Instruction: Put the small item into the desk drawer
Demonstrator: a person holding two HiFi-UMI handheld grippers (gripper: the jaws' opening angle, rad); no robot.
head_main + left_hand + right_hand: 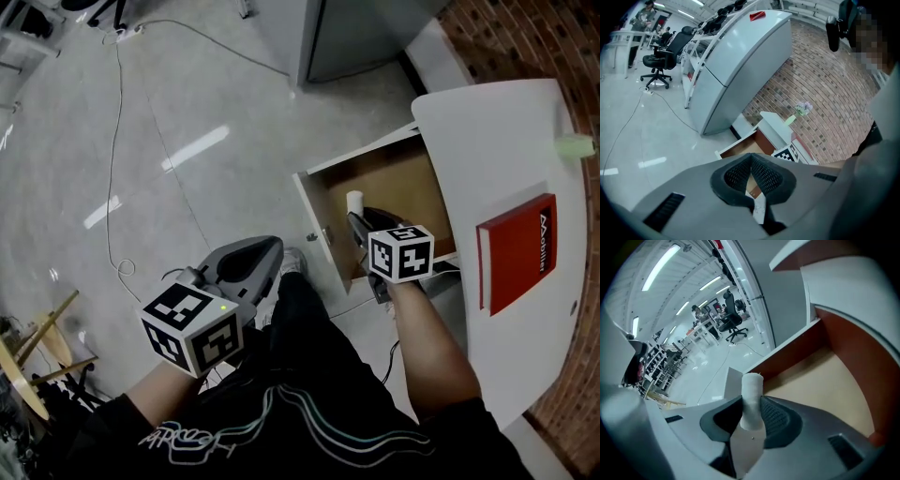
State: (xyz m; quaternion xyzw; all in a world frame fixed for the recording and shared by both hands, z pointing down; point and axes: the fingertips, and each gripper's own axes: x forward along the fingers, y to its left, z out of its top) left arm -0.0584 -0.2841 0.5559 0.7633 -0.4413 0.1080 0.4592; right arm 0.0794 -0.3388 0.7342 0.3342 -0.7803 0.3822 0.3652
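Note:
The small item (354, 201) is a short white cylinder. My right gripper (360, 223) is shut on its lower end and holds it upright above the open desk drawer (398, 178). In the right gripper view the cylinder (752, 392) stands up between the black pads (776, 416), with the drawer's pale wooden bottom (825, 380) behind it. My left gripper (258, 258) hangs over the floor to the left of the drawer, above the person's lap. In the left gripper view its jaws (751, 159) are shut with nothing between them.
The drawer juts out from a white desk (497, 150) set against a brick wall (525, 37). A red book (517, 251) lies on the desktop, with a pale green object (574, 145) at its far edge. A grey cabinet (361, 33) stands behind, and a cable (114, 159) trails over the floor.

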